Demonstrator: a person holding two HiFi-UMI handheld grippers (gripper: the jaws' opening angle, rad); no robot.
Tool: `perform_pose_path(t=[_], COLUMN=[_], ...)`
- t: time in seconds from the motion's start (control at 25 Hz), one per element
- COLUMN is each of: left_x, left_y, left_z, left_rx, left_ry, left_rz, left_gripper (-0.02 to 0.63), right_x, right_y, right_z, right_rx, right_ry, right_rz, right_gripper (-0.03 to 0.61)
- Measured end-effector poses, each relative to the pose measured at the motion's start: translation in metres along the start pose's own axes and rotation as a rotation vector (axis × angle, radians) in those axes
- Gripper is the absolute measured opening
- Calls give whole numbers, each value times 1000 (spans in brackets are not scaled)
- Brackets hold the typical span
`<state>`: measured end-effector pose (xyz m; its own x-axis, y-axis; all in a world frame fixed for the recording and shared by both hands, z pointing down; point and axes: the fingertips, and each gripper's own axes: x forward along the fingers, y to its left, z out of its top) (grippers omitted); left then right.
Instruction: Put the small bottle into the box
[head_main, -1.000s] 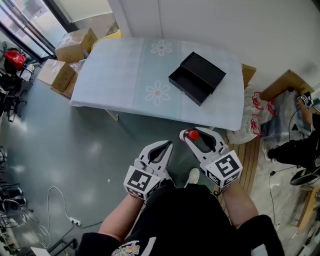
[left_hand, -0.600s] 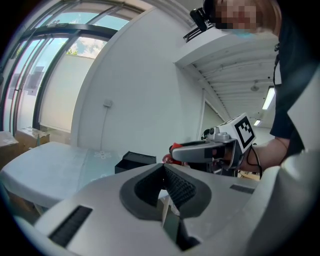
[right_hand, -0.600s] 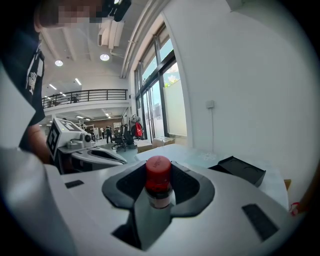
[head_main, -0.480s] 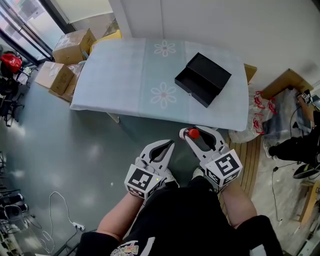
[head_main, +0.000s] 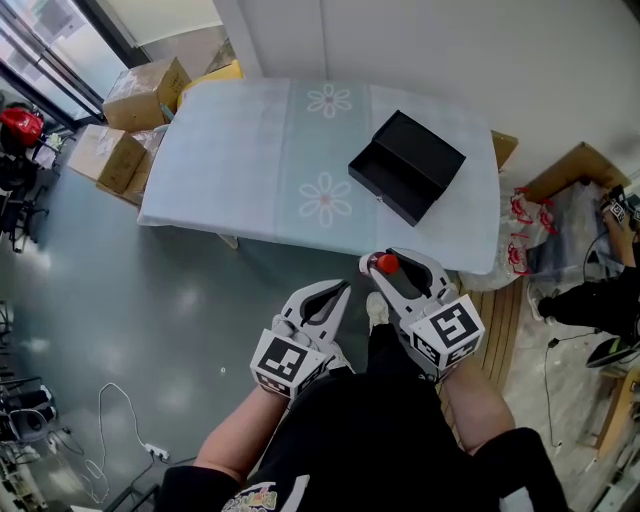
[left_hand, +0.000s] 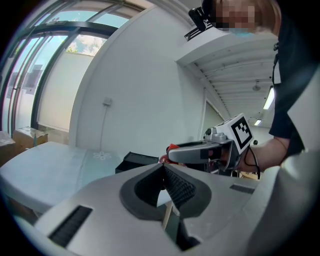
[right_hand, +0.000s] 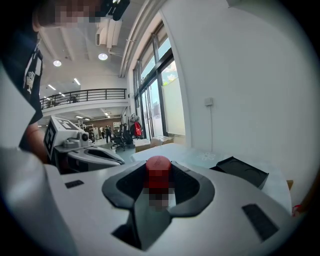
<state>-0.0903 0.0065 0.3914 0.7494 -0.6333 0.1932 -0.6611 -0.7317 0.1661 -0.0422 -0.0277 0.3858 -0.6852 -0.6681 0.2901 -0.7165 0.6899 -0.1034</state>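
The small bottle with a red cap sits between the jaws of my right gripper, which is shut on it, held in the air short of the table's near edge. The black box lies open on the right part of the table, its lid raised at the far side; it also shows in the right gripper view as the black box. My left gripper hangs beside the right one, jaws shut with nothing between them; the black box is ahead of it.
Cardboard boxes are stacked on the floor left of the table. Bags and a cardboard sheet lie to the right, where a person sits. A power strip and cable lie on the grey floor at lower left.
The table and box have come slightly nearer and shifted right in the head view as I step forward. Both grippers hold the same pose, the bottle still in the right one.
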Motion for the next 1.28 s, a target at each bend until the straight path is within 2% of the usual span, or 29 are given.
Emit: perform_pose_path(t=[0.56, 1.28], left_x=[84, 173], left_y=[25, 72], left_z=[7, -15], left_rx=[-36, -115], left_ry=[20, 52], left_rz=[45, 84], left_gripper=[8, 8], right_x=[36, 98], right_y=[-94, -194], right_z=[-3, -27], right_rx=[0, -17], right_ry=[56, 128], right_rz=[56, 94], right_gripper=[152, 152])
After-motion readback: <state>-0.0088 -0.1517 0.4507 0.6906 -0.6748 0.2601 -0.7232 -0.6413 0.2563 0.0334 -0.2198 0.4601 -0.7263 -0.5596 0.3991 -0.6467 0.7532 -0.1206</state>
